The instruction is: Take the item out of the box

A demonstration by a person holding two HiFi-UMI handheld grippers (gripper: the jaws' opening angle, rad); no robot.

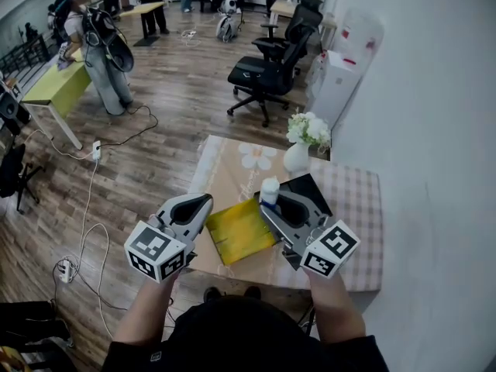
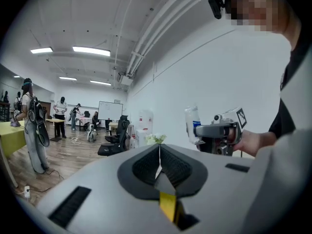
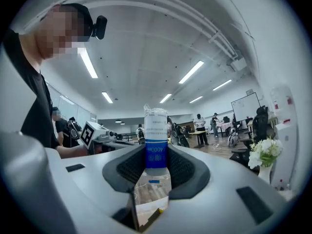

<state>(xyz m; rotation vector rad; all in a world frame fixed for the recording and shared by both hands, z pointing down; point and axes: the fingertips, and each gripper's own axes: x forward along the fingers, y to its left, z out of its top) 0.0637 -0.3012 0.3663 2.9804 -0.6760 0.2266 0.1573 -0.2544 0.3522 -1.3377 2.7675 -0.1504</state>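
My right gripper (image 1: 269, 204) is shut on a clear plastic bottle (image 1: 269, 190) with a white cap and a blue label, held upright above the table. In the right gripper view the bottle (image 3: 156, 145) stands between the two black pads (image 3: 183, 167). My left gripper (image 1: 203, 201) hovers to its left, jaws pressed together with nothing in them (image 2: 159, 152). Between the two grippers a flat yellow box (image 1: 240, 231) lies on the table. A black box-like thing (image 1: 308, 186) shows partly behind the right gripper. From the left gripper view the bottle (image 2: 193, 125) shows at the right, held in the air.
The table (image 1: 358, 201) has a checked cloth on the right and a brown flower-print part. A white vase of flowers (image 1: 297, 155) stands at its far edge. A white wall runs along the right. Office chairs (image 1: 267, 72), cables on the floor and people (image 1: 105, 49) are beyond.
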